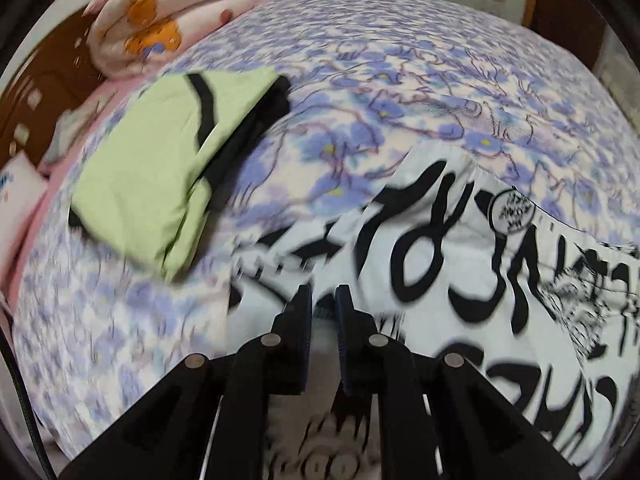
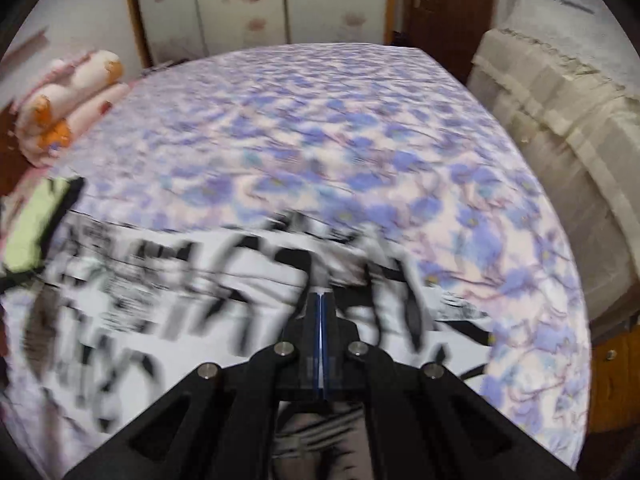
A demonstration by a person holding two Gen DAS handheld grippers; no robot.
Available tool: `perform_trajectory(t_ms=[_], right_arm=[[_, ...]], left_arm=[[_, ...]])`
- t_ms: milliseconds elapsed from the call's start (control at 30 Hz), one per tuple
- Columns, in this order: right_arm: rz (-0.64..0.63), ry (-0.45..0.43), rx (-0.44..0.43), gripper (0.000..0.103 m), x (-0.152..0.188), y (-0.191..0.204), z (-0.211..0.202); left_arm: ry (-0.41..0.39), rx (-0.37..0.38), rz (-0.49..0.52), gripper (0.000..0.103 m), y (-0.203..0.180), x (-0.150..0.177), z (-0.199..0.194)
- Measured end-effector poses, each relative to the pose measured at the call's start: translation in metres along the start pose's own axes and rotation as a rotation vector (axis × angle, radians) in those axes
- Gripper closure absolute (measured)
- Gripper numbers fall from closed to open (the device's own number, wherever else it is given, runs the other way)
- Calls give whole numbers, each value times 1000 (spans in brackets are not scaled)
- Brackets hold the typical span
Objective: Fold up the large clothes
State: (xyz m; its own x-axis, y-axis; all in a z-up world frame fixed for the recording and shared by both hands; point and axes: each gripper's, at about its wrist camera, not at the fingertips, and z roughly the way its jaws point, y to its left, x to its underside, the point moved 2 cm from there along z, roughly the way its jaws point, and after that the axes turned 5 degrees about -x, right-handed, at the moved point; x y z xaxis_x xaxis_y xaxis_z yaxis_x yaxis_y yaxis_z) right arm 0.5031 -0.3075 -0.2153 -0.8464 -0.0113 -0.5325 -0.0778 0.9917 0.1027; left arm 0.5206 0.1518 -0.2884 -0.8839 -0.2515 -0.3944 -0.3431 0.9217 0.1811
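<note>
Left claw (image 1: 323, 294) is standing a narrow gap apart above the white garment with black lettering (image 1: 432, 280), nothing pinched between its fingers. Right claw (image 2: 321, 294) is pressing fully closed, hovering over the same garment; whether cloth is caught is unclear. Garment is lying spread on the flowered bed (image 1: 360, 80). Folded green clothing (image 1: 160, 160) is resting just beside it.

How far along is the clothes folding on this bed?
One green garment already lies folded on the bed. The white printed garment is in hand: the right gripper is shut on its cloth, while the left gripper stands slightly open over it. That garment's folding is left; blur hides how far it has got.
</note>
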Motion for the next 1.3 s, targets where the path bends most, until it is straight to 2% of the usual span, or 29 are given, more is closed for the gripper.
perform_trajectory(t_ms=[167, 267, 333, 400, 533, 633, 700, 733, 767, 833, 933, 967, 1033, 1100, 1200, 1300], right_arm=[[158, 80, -157, 103, -10, 27, -4], [260, 139, -284, 103, -7, 41, 3], [314, 207, -350, 103, 2, 58, 13], [335, 277, -380, 103, 13, 72, 25], [365, 425, -365, 103, 40, 95, 55], [401, 496, -332, 103, 62, 98, 80], [440, 509, -333, 103, 74, 95, 94], [463, 520, -345, 103, 80, 93, 102], [472, 525, -353, 103, 82, 91, 106], [446, 538, -357, 103, 84, 93, 113], [326, 551, -340, 103, 80, 104, 117], [303, 558, -331, 103, 79, 108, 117], [287, 575, -312, 103, 77, 112, 118], [270, 577, -293, 103, 76, 116, 120], [236, 560, -274, 103, 78, 120, 118], [273, 540, -262, 103, 80, 125, 117]], left_arm=[[25, 49, -108, 93, 32, 40, -26], [53, 75, -171, 93, 51, 68, -36], [82, 98, -200, 93, 60, 87, -41], [102, 108, -227, 93, 70, 105, -45], [137, 155, -277, 93, 86, 133, -48], [178, 180, -294, 93, 95, 148, -46], [197, 207, -309, 91, 99, 154, -42], [212, 221, -316, 84, 100, 156, -39], [226, 222, -316, 72, 100, 158, -36], [233, 238, -324, 64, 98, 159, -29], [256, 337, -382, 61, 99, 157, -17], [259, 363, -399, 57, 100, 157, -12], [251, 401, -428, 48, 102, 154, -2], [276, 444, -432, 46, 101, 152, 14], [291, 559, -461, 39, 103, 150, 34], [305, 654, -508, 33, 108, 150, 53]])
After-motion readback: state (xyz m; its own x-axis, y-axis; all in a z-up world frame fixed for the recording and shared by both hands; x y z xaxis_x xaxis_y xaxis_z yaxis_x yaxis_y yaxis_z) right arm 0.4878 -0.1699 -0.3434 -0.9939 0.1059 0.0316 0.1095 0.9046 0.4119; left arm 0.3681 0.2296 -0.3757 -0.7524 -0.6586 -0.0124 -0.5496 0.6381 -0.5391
